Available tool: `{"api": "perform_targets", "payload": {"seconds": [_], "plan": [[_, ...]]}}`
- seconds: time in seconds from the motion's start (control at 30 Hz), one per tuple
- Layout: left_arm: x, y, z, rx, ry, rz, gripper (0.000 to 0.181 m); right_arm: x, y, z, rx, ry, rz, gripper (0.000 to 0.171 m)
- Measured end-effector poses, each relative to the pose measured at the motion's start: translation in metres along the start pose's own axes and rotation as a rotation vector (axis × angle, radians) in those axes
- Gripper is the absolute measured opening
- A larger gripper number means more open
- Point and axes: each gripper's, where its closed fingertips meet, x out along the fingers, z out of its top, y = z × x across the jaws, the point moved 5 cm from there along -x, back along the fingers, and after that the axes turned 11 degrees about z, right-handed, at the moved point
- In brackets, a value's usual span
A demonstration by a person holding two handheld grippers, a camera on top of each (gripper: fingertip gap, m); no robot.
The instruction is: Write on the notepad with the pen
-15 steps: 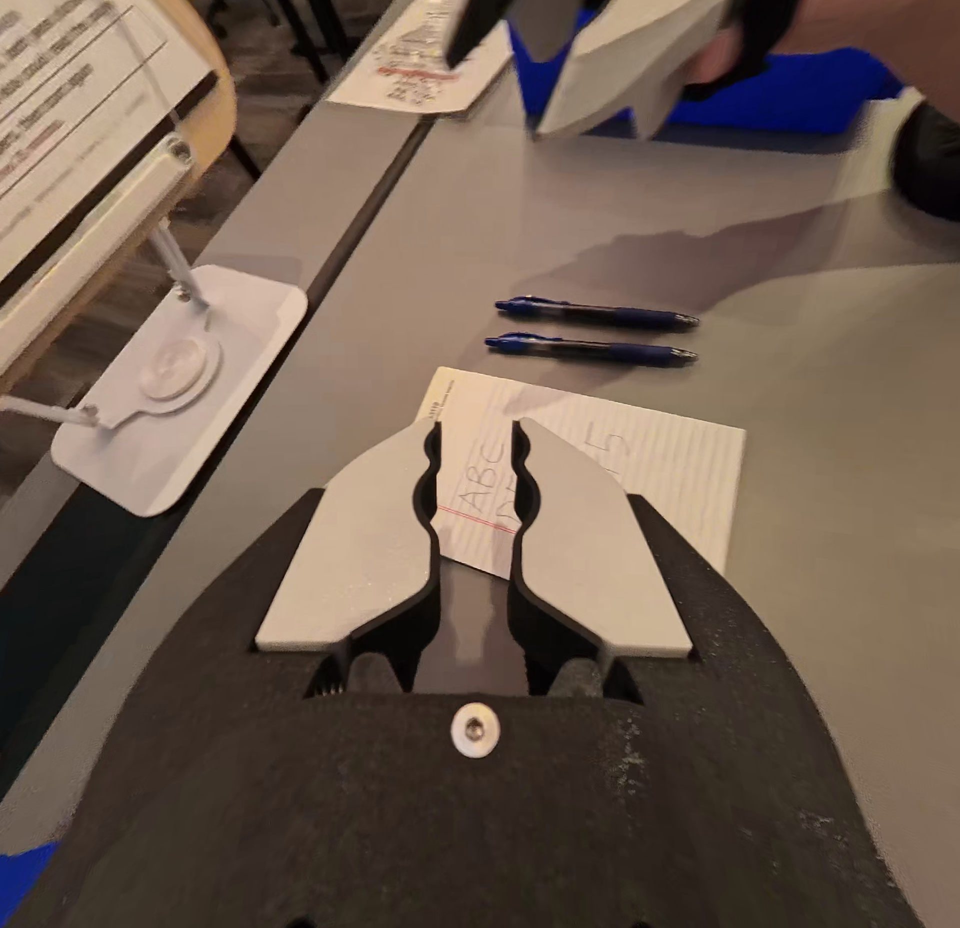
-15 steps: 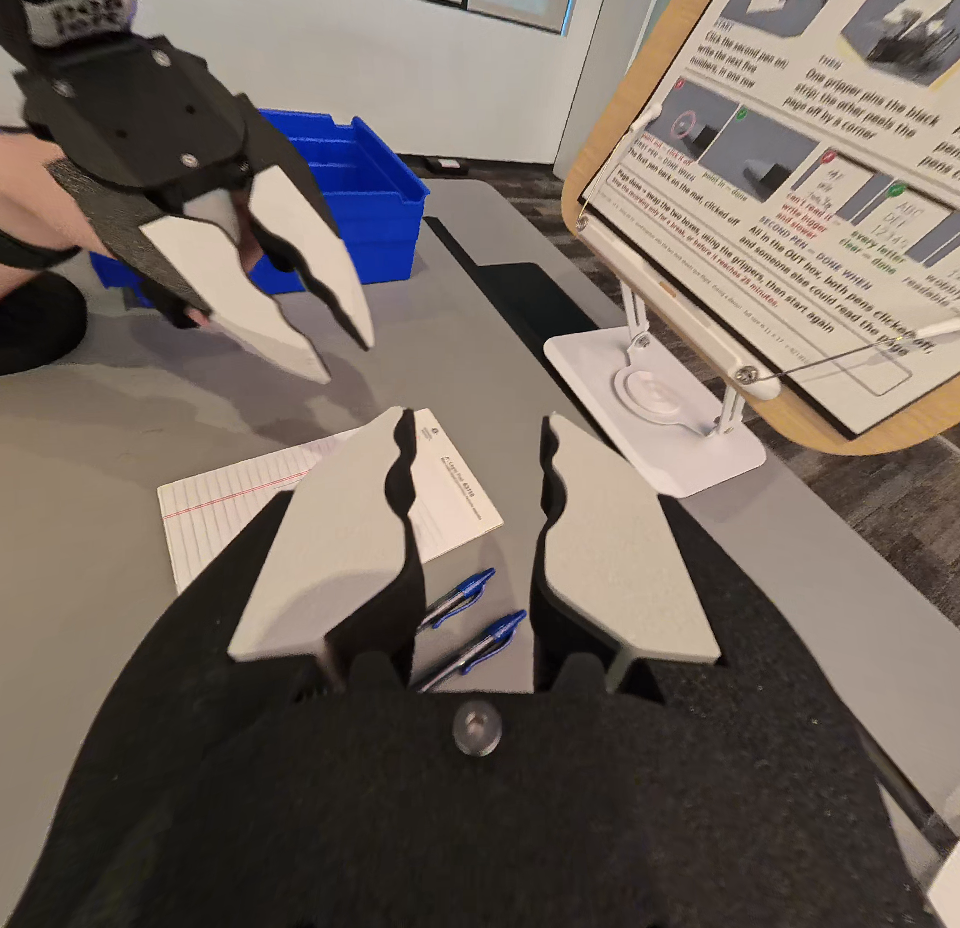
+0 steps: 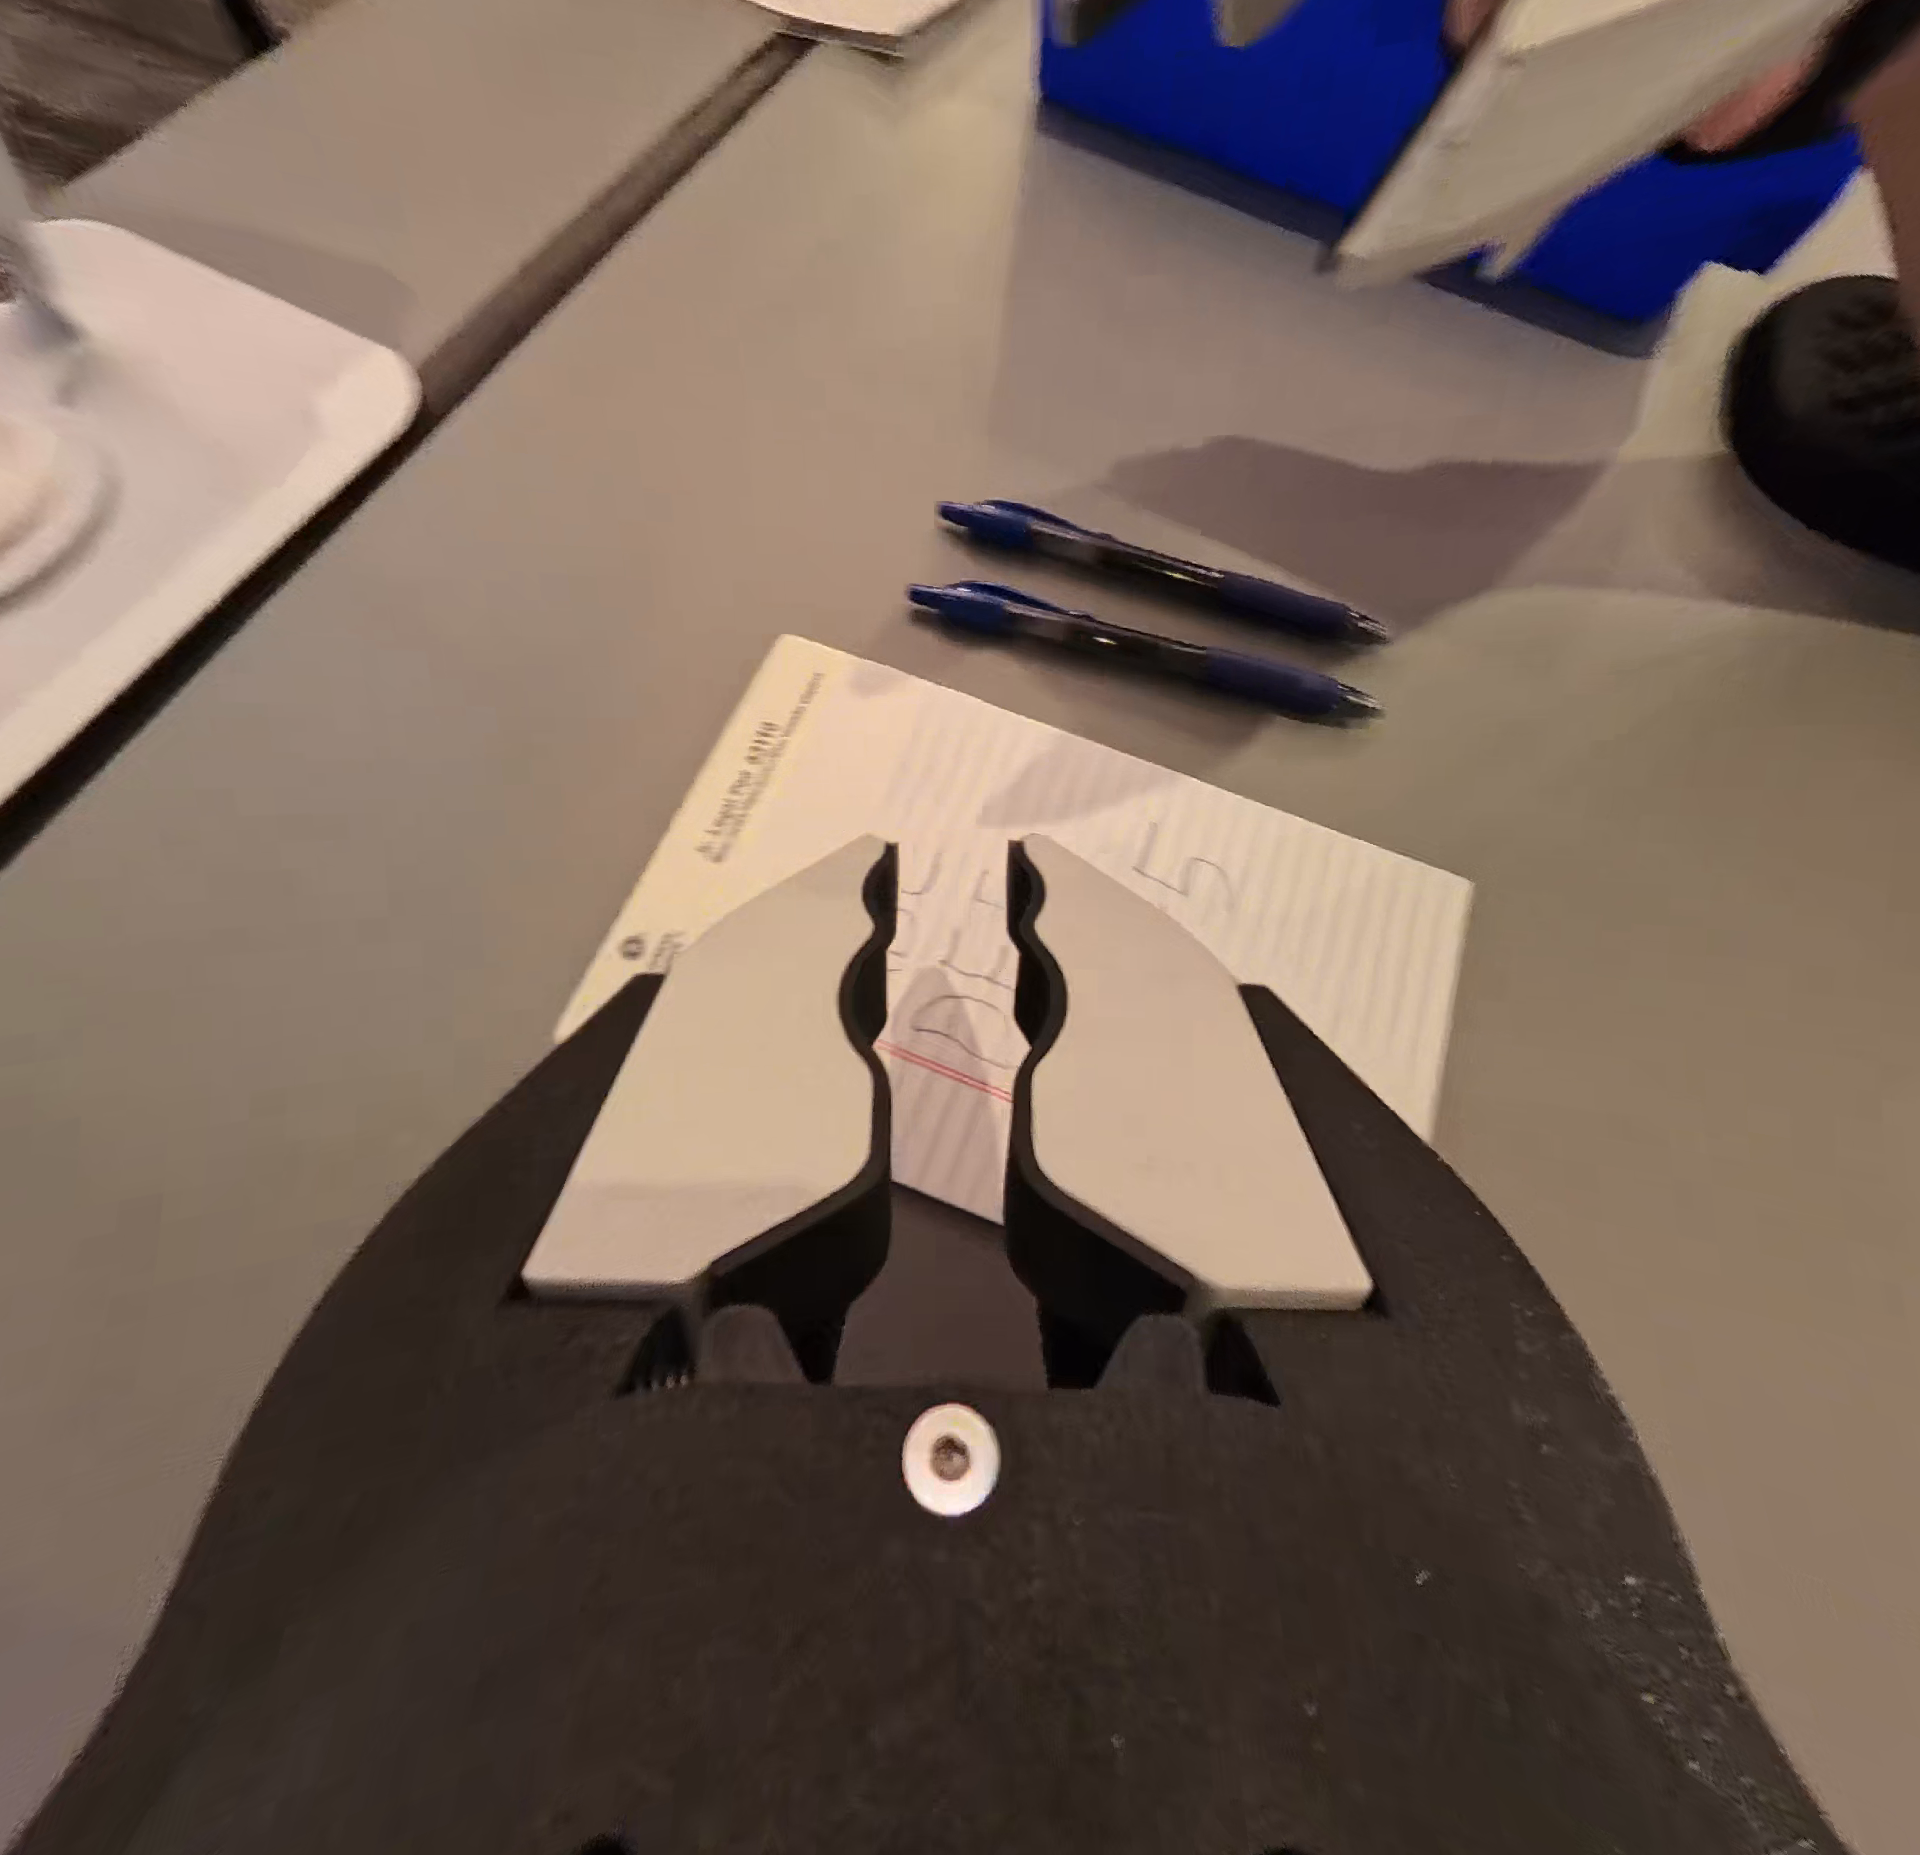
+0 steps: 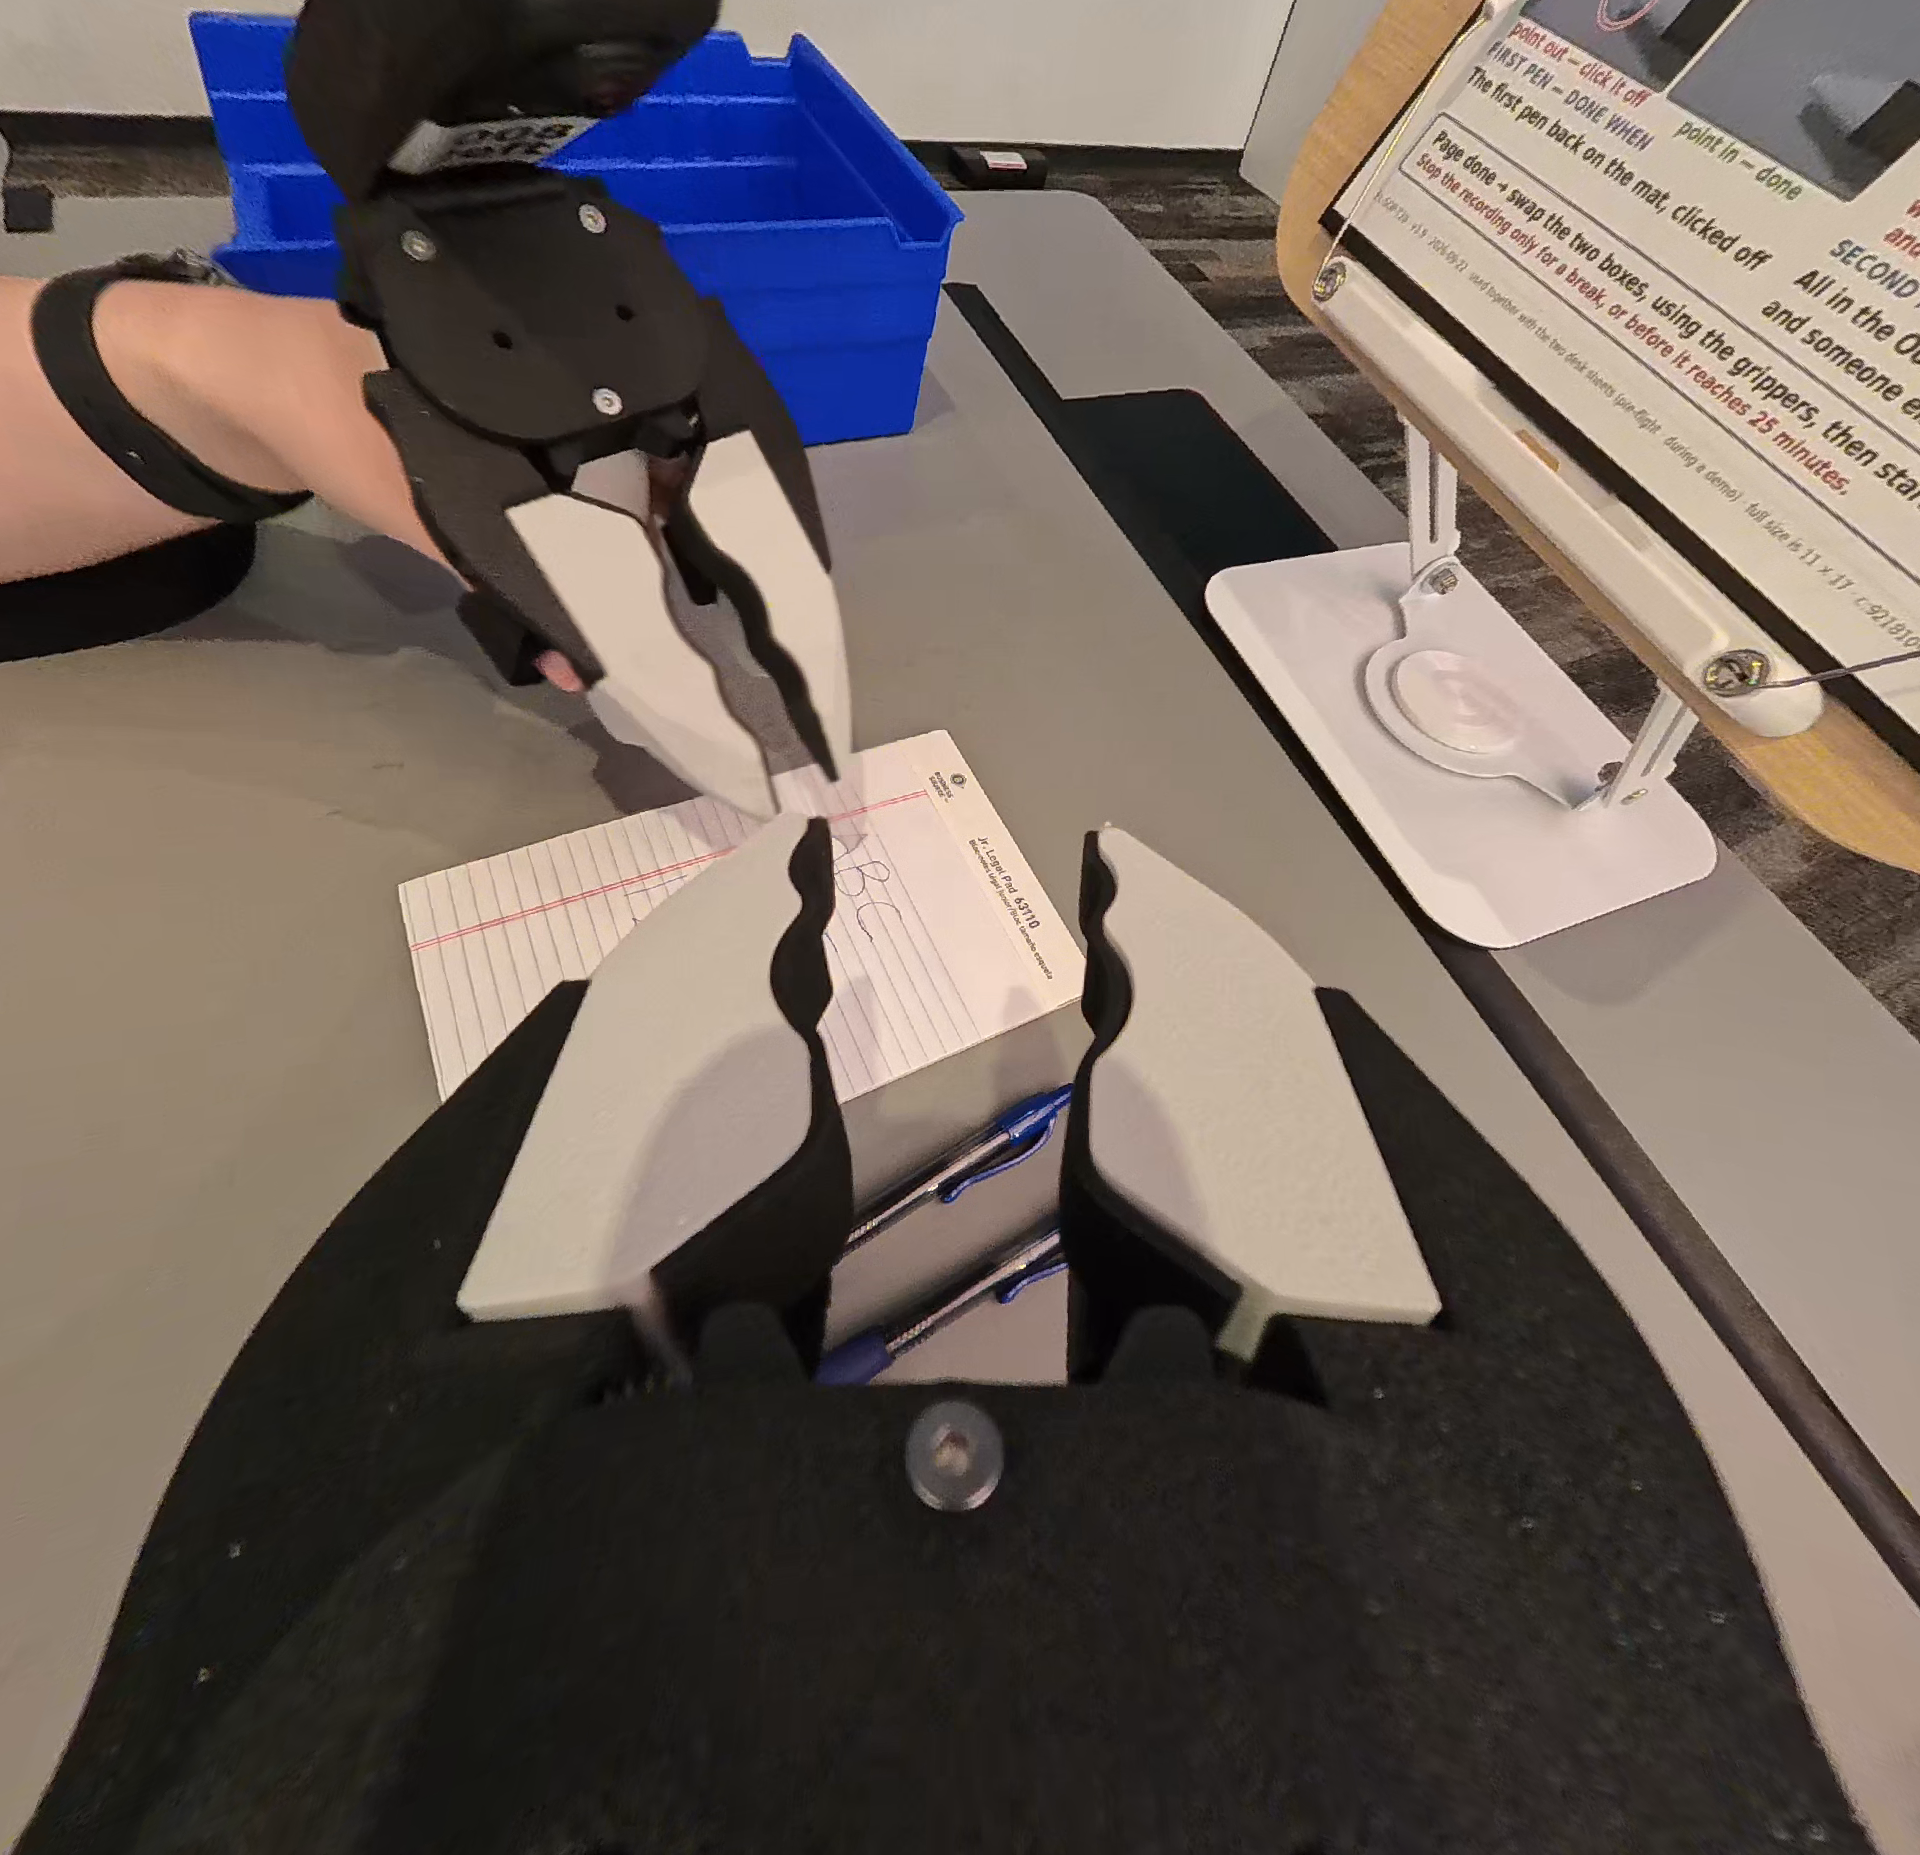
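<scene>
— Both tongs are unclenched and carry nothing. Seen from its own camera, the left gripper (image 3: 951, 849) has a narrow gap between its grey fingers, low in the centre of the frame, over the near part of the notepad (image 3: 1299, 932).

— And the right one?

— Spread wider. The right gripper (image 4: 956, 839) fills the lower half of its own view, and both pens show through the gap: the nearer pen (image 4: 940, 1306) at the bottom of the gap and the farther pen (image 4: 971, 1156) just above it, side by side on the grey table (image 4: 208, 974).

— Where is the pad?

— Flat on the table, mid-frame in the right wrist view, with some handwriting on its lined top sheet. In that view the left gripper's tips come down from the upper left to the pad's far edge; whether they touch the paper I cannot tell.

— Are the pens touching the pad?

— No, they lie just beside it, apart from each other and roughly parallel.

— Anything else around?

— A blue bin (image 4: 831, 247) at the top of the right wrist frame, and a white stand (image 4: 1475, 735) at the right holding a printed board (image 4: 1714, 278).
</scene>
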Motion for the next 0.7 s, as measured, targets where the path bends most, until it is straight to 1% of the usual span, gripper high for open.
{"api": "perform_targets", "payload": {"seconds": [0.13, 0.3, 0.47, 0.7], "plan": [[-0.005, -0.015, 0.004, 0.093, 0.017, -0.044, 0.022, 0.0, -0.002, -0.002, 0.013, 0.001, 0.004, 0.045], [-0.007, -0.031, 0.008, 0.137, 0.031, -0.09, 0.026, 0.003, -0.006, -0.011, 0.033, 0.029, 0.008, 0.045], [-0.006, -0.044, 0.008, 0.222, 0.049, -0.094, 0.031, 0.008, -0.011, -0.022, 0.064, 0.059, 0.013, 0.044], [-0.007, -0.056, 0.009, 0.243, 0.057, -0.138, 0.031, 0.013, -0.017, -0.035, 0.094, 0.085, 0.016, 0.044]]}}
